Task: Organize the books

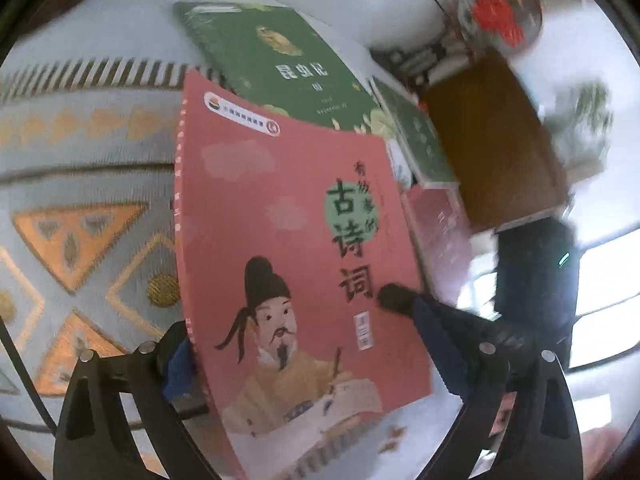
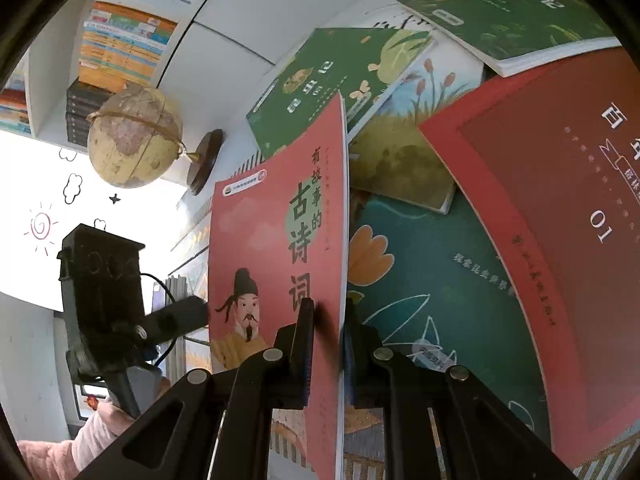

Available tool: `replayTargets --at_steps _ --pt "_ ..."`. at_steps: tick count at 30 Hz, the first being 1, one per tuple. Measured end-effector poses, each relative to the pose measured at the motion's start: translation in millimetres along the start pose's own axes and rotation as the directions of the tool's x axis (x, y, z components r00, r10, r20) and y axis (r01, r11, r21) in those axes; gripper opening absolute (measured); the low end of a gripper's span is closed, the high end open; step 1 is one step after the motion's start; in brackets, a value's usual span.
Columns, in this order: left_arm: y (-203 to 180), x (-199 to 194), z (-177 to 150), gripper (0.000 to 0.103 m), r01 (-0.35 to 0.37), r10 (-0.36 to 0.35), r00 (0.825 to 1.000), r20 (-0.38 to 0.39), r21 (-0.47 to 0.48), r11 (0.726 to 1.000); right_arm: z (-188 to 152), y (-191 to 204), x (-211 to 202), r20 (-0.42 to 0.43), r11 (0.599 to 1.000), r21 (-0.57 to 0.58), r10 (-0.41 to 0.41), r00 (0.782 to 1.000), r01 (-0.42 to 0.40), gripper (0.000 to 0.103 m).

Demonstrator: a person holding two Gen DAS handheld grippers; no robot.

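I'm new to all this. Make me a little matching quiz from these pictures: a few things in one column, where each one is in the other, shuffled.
Things:
1. pink book
2. globe
3. red book
4. teal book

Places:
A. flat, partly under the red book
B. on a stand by the shelves
C. held upright between both grippers
D. lying flat at the right

Pairs: 1-C, 2-B, 3-D, 4-A

both the left gripper (image 1: 288,344) and right gripper (image 2: 328,344) are clamped, fingers level.
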State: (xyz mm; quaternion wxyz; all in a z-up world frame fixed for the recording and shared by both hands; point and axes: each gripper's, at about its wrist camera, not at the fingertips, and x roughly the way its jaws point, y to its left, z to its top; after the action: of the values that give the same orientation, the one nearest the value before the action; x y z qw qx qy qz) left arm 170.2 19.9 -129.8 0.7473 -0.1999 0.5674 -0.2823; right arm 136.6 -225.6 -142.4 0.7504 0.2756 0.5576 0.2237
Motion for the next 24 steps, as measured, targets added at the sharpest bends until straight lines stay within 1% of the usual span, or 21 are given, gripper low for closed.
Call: replayTargets --at_steps 1,2,3,4,5,6,8,11,13,15,19,24 --pt "-1.6 -0.6 0.3 0.086 -0.024 0.024 1.000 -0.008 0.011 1.000 0.0 0.5 -0.4 0.002 1.000 -0.002 0.000 1.000 0.000 0.012" --pt "-2.5 -1.7 1.0 0.075 -0.057 0.058 0.998 -0.017 0.019 0.998 0.1 1.4 -1.9 0.010 1.000 -0.004 -0.004 1.000 0.004 0.012" --pt "-2.5 -2.5 1.1 0.066 -0.080 0.081 0.996 -0.024 0.023 0.997 0.3 3.3 -3.4 0.019 1.000 -0.009 -0.008 1.000 0.009 0.012" --pt "-2.9 -3.7 1.3 0.063 -0.104 0.105 0.994 -0.030 0.030 0.994 0.0 6.4 -5.7 0.029 1.000 -0.022 -0.017 0.999 0.018 0.012" --pt "-2.8 -4.7 0.4 0.063 -0.127 0.128 0.991 -0.032 0.040 0.991 -0.8 9.4 -7.4 0.034 0.999 -0.039 -0.024 0.999 0.025 0.012" --pt "-5.2 -4.6 -0.8 0.063 -0.168 0.170 0.985 -0.034 0.062 0.984 -1.1 13.7 -9.0 0.037 0.998 -0.057 -0.026 0.999 0.028 0.012" --pt "-8.8 -3.3 -3.0 0.063 -0.216 0.221 0.974 -0.044 0.098 0.971 -1.8 27.7 -11.6 0.050 0.993 -0.107 -0.043 0.998 0.048 0.012" --pt "-13.8 -1.5 -7.3 0.063 -0.261 0.270 0.961 -0.061 0.124 0.957 -3.7 49.1 -11.0 0.050 0.976 -0.197 -0.090 0.995 0.098 0.012" --pt "-17.9 1.0 -7.2 0.063 -0.295 0.306 0.950 -0.065 0.140 0.945 -5.3 60.2 -7.8 0.043 0.966 -0.235 -0.103 0.994 0.111 0.012" --pt "-15.8 -2.9 -7.5 0.063 -0.306 0.317 0.946 -0.066 0.137 0.942 -7.1 65.7 -6.3 0.039 0.958 -0.260 -0.117 0.992 0.124 0.012" --pt "-11.4 -15.6 -7.5 0.063 -0.301 0.310 0.949 -0.059 0.131 0.945 -11.4 74.7 -5.6 0.037 0.950 -0.285 -0.121 0.992 0.126 0.012" --pt "-13.3 -30.1 -7.2 0.063 -0.318 0.325 0.945 -0.033 0.133 0.939 -14.3 86.1 -6.2 0.025 0.949 -0.297 -0.102 0.994 0.105 0.012"
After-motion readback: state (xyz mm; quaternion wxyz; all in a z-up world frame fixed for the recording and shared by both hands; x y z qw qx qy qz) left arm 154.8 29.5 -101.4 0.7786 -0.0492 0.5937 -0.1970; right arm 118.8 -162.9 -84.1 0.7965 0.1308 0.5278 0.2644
